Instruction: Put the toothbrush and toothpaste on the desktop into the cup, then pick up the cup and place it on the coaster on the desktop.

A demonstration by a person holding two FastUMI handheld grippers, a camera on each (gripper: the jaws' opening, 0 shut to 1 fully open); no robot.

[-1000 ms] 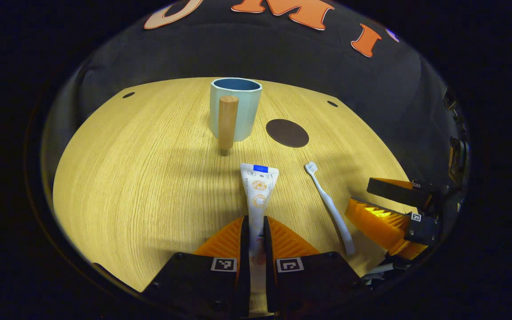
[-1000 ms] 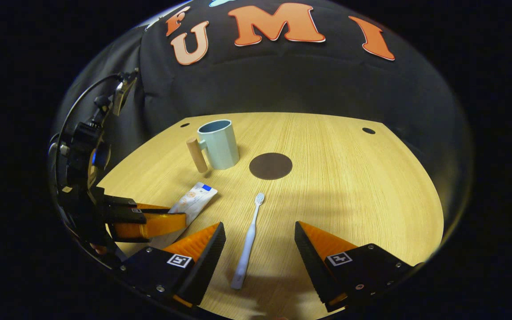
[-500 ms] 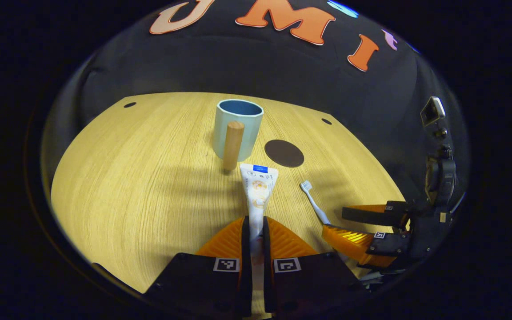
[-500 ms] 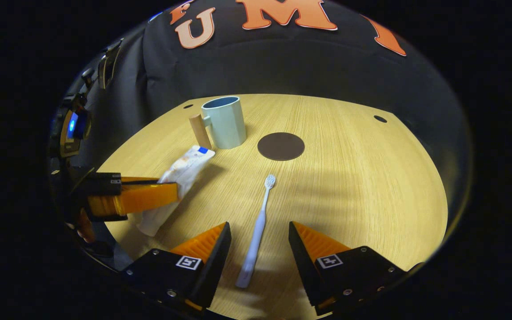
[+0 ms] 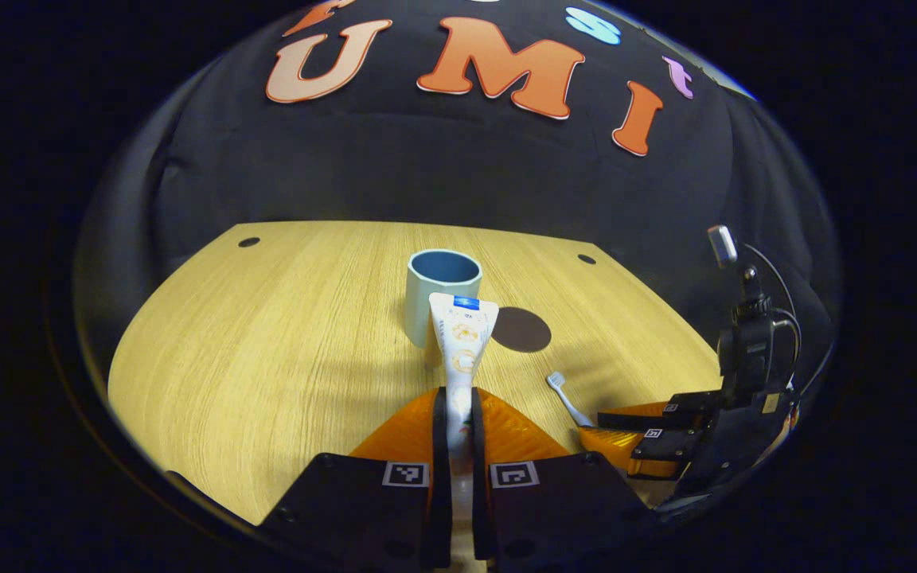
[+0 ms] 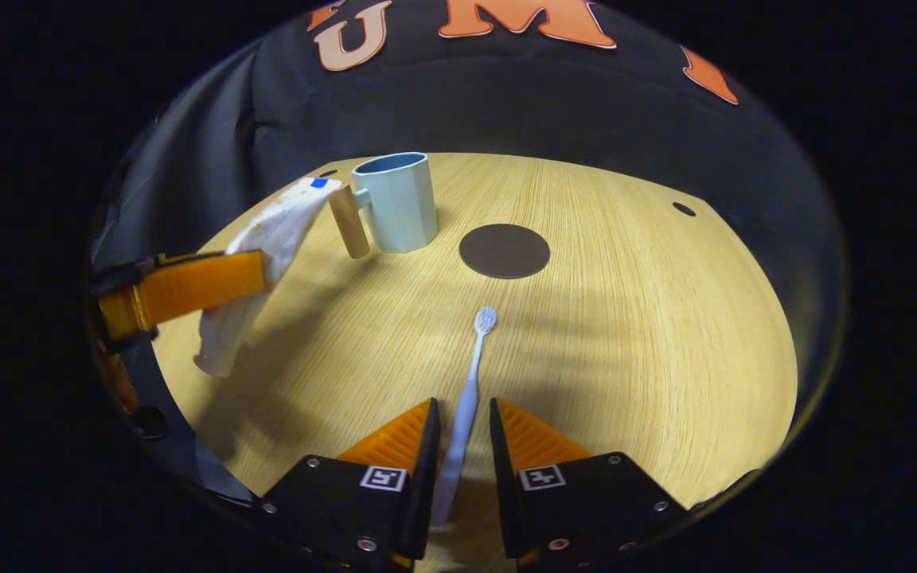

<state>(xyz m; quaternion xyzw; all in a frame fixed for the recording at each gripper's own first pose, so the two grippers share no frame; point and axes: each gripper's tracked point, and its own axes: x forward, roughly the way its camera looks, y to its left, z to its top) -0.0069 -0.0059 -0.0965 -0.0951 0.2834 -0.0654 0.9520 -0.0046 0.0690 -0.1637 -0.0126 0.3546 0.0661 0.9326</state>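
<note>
Two hand-held grippers are over the wooden bench [image 6: 626, 318]. On the left side, the left hand-held gripper [image 5: 458, 414] is closed tight on the toothpaste [image 5: 461, 342], with both fingers pressing on the tube. In the right gripper view this tube [image 6: 267, 247] hangs in the air, up off the bench, with its flat end close to the cup's wooden handle [image 6: 347, 223]. In the left gripper view the tube's flat end sits in front of the cup [image 5: 442, 298]. The cup [image 6: 395, 203] is pale blue and stands upright on the bench. Just to the right of the cup lies the round dark coaster [image 6: 504, 250], flat on the wood. The toothbrush [image 6: 470, 374] lies on the bench with its bristles pointing toward the coaster. The right hand-held gripper [image 6: 461, 430] has its fingers narrow around the toothbrush handle, one on each side. I cannot tell if they press on it yet
</note>
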